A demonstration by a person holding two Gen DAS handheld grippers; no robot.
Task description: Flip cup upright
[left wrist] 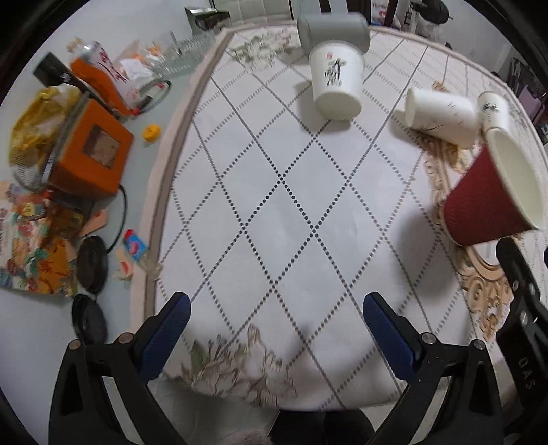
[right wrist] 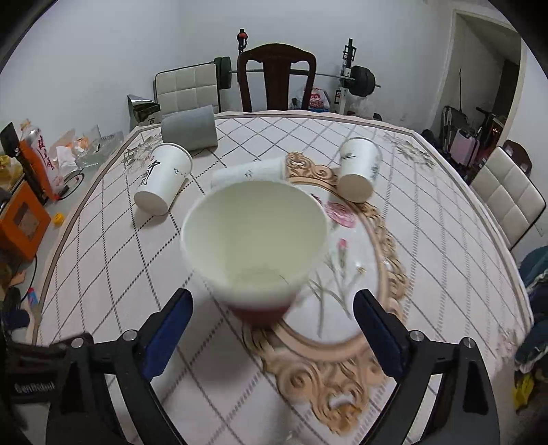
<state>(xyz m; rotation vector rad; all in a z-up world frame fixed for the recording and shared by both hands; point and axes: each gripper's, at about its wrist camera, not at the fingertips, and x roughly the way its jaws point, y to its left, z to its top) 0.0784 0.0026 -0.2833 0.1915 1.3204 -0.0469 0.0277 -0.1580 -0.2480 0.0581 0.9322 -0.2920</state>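
My left wrist view looks down steeply on the tabletop [left wrist: 274, 205] from close above, its left edge and the clutter beyond it filling the left of the frame. My right wrist view sits lower and faces more level across the tabletop [right wrist: 445, 239] toward the far wall, with the red cup [right wrist: 253, 253] very near the lens at centre. Both views share that red cup [left wrist: 493, 195], seen at the right edge from the left, plus the white cups and grey cup [left wrist: 334, 29] beyond.
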